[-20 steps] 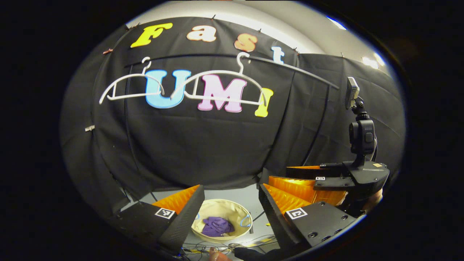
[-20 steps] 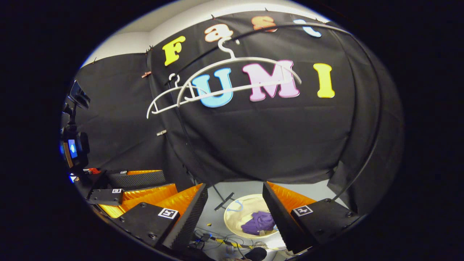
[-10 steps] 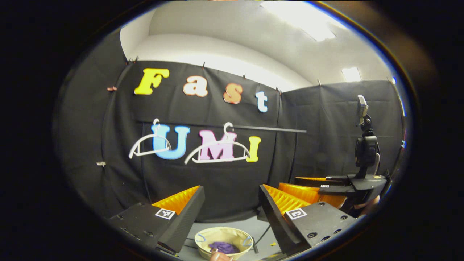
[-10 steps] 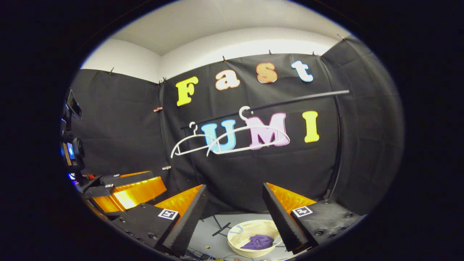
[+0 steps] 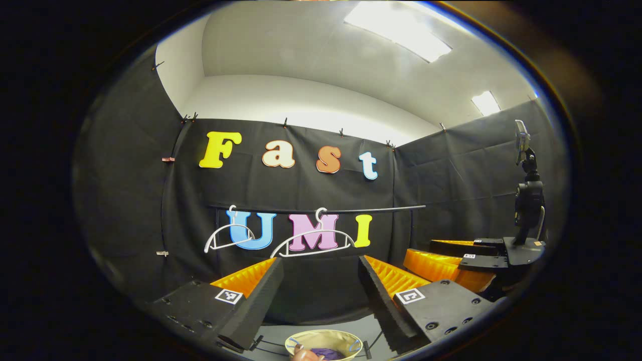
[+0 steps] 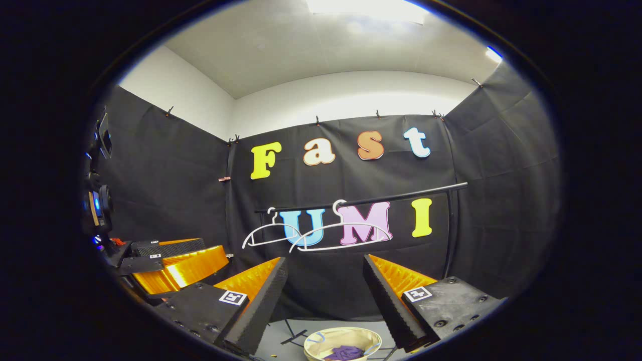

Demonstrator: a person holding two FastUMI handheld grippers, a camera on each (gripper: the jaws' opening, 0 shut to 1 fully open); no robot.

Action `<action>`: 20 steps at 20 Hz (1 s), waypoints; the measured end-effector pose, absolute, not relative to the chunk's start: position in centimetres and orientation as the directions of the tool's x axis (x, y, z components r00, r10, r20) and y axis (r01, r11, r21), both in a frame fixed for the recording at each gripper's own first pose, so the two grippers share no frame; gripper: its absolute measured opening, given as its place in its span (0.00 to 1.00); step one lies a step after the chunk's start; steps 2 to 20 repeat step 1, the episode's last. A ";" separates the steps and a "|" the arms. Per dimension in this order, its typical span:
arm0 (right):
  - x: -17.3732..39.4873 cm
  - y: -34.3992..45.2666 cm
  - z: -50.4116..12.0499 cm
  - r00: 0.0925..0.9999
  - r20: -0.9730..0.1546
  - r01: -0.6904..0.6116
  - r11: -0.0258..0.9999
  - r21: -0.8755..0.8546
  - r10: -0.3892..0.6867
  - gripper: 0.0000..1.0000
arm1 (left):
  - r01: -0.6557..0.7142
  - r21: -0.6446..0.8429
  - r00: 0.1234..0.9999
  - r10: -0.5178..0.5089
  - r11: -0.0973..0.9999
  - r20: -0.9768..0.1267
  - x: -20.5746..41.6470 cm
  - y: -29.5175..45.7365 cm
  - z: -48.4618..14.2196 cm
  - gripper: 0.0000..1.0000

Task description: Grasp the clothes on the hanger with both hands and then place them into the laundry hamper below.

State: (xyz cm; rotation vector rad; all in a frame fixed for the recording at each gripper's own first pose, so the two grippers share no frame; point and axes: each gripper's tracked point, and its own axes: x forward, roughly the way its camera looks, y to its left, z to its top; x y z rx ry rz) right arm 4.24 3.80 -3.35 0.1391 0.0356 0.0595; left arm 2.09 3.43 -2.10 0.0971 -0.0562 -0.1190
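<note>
Both sets of jaws were wide open with nothing in them: the left black-and-orange gripper [image 5: 321, 301] and the right one [image 6: 325, 301] pointed at the booth wall. Down below sat the round cream fabric hamper [image 6: 368, 339] on the grey floor [image 6: 296, 331], purple clothes [image 6: 345, 353] inside it. Further back, two bare white plastic hangers [image 5: 313, 240] hung on the black rail [image 5: 371, 208].

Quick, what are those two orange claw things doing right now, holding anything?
Left gripper: open, holding nothing.
Right gripper: open, holding nothing.
</note>
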 end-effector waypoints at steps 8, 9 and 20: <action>4.0 3.1 -2.9 0.998 -0.018 -0.053 0.991 0.119 0.055 0.97 | 0.121 0.090 0.990 -0.126 0.989 0.058 2.2 2.9 -1.9 0.92; 4.0 3.1 -2.9 0.998 -0.018 -0.053 0.991 0.119 0.055 0.97 | 0.121 0.090 0.990 -0.126 0.989 0.058 2.2 2.9 -1.9 0.92; 4.0 3.1 -2.9 0.998 -0.018 -0.053 0.991 0.119 0.055 0.97 | 0.121 0.090 0.990 -0.126 0.989 0.058 2.2 2.9 -1.9 0.92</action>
